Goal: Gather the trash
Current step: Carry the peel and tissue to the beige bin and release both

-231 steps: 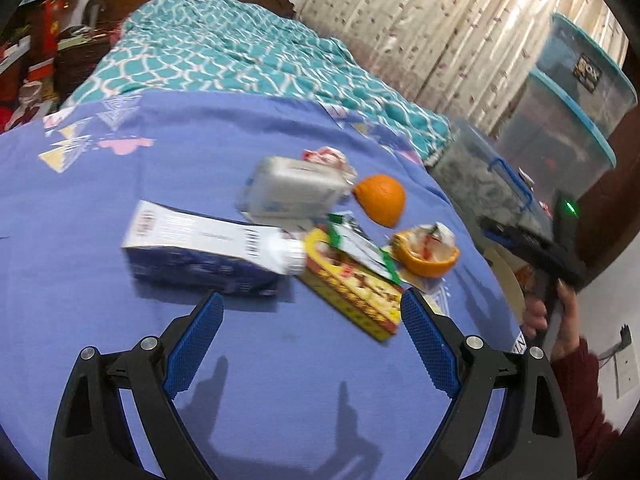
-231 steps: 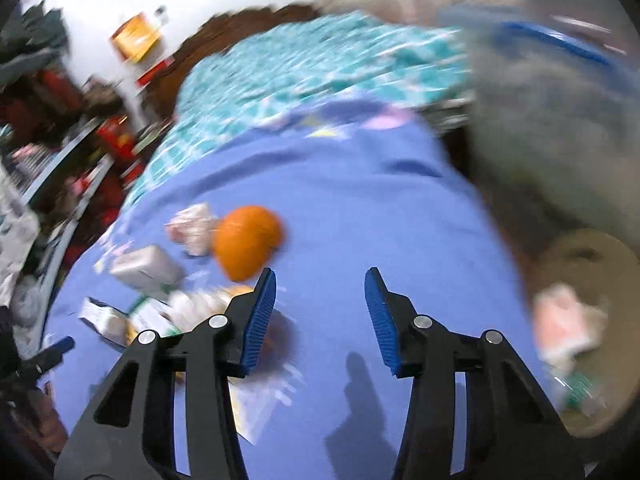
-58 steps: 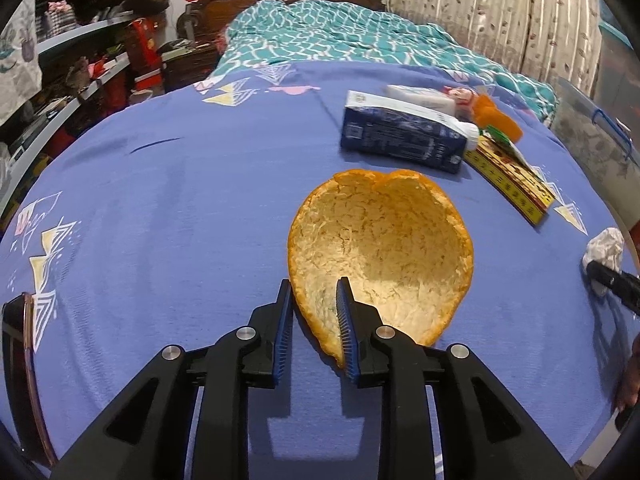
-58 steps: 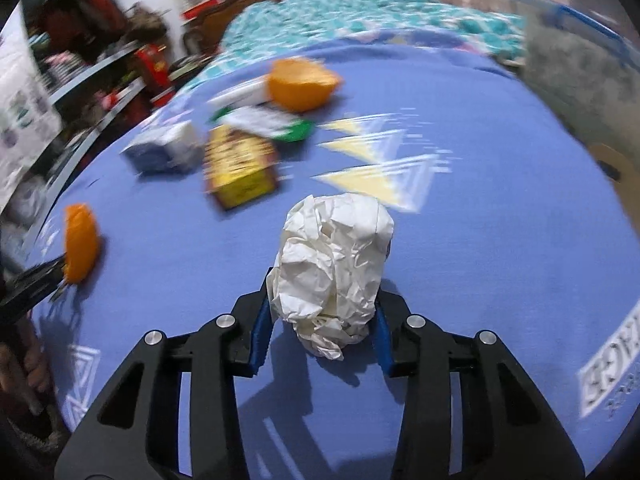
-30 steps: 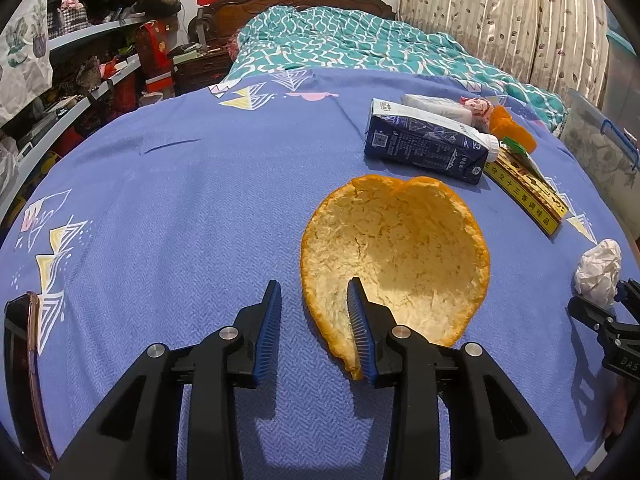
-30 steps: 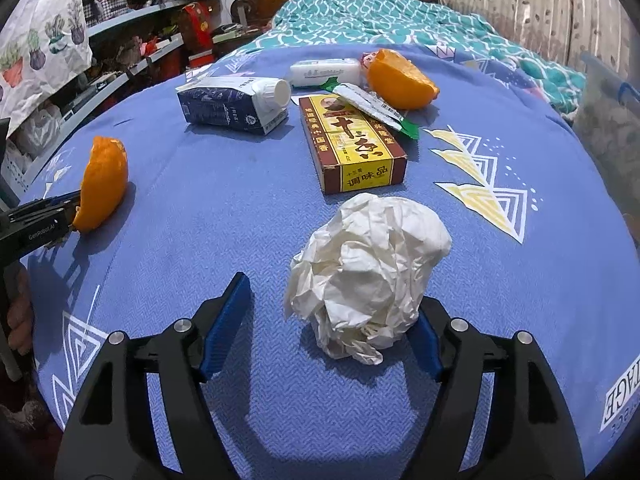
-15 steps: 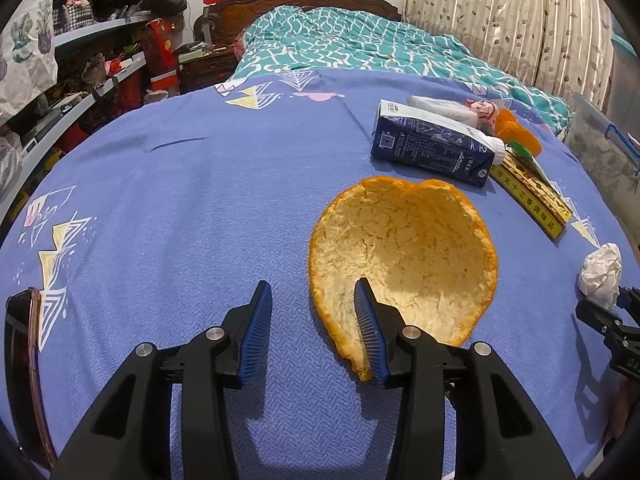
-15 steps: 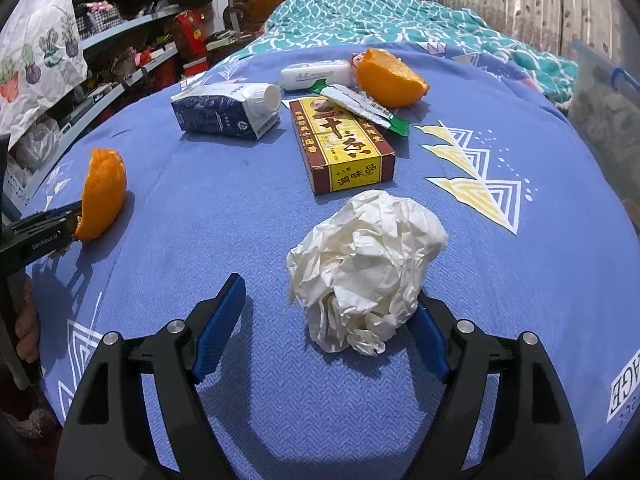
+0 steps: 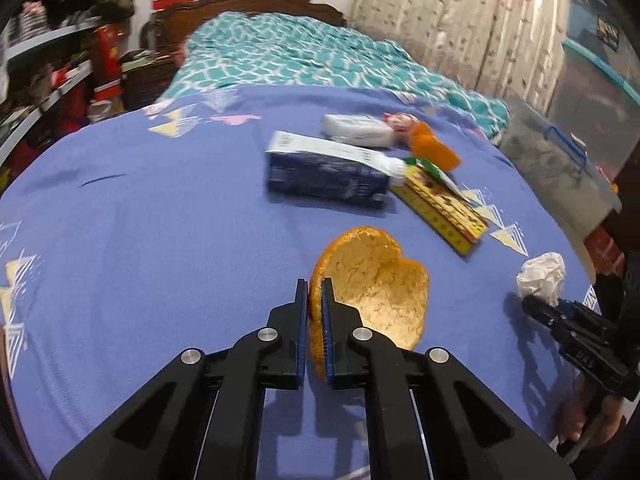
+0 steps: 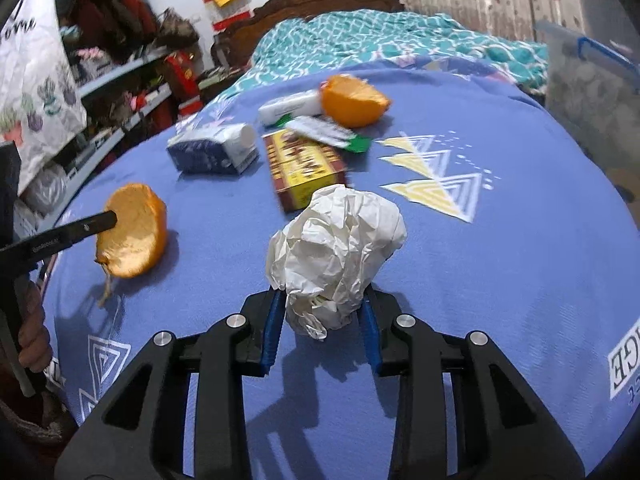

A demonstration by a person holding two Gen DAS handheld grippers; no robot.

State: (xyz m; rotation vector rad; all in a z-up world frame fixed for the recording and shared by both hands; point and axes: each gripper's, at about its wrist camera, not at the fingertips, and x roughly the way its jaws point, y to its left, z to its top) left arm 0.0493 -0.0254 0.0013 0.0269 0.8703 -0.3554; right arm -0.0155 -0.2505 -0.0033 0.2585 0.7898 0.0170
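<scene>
Left gripper (image 9: pixel 315 312): jaws have just been closing and now clamp the rim of the orange peel half (image 9: pixel 376 300), pale pith side turned to the right of the fingers. In the right wrist view the peel hangs off the fingertips, its shadow on the blue bedsheet (image 9: pixel 140 240) beneath.

Right gripper (image 10: pixel 320 320): jaws have just been closing, and the blue pads (image 10: pixel 272 324) press both sides of the crumpled white paper ball (image 10: pixel 336 248), which bulges up and forward past the fingertips.

Ahead of the left gripper, on the sheet: dark blue milk carton (image 9: pixel 328 172) lying on its side. Just right of it a yellow-and-red box (image 9: pixel 444 208), flat. Beyond the carton a white packet (image 9: pixel 356 128), touching or nearly touching a second orange peel half (image 9: pixel 430 148).

From the right gripper the same group sits ahead and slightly left; a green-tipped sachet (image 10: pixel 324 130) lies across the far end of the box.

Far right of the left gripper: clear storage bins (image 9: pixel 568 160) beside the bed.
</scene>
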